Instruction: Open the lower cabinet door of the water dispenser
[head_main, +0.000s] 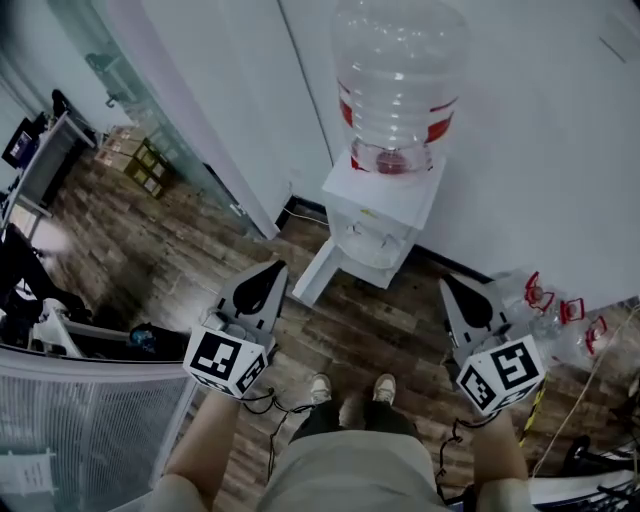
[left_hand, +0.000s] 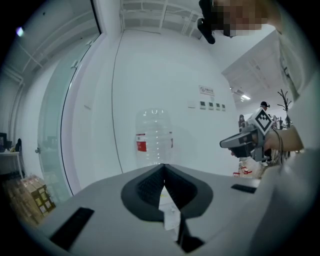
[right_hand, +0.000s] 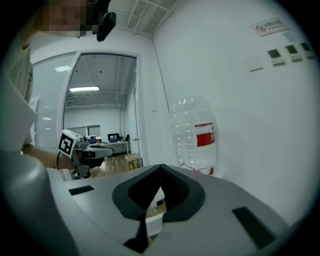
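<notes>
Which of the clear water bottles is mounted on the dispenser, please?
The red-labelled bottle, neck down on the white water dispenser; the other bottles, with red handles, lie on the floor at its right.

Cardboard boxes (head_main: 135, 160), empty bottles (head_main: 548, 303), wooden floor (head_main: 170, 250)

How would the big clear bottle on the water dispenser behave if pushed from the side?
The bottle looks empty, so it is probably light. It stands tall on its narrow neck in the water dispenser, so a side push might rock or tip it. Its smooth round wall probably slips.
</notes>
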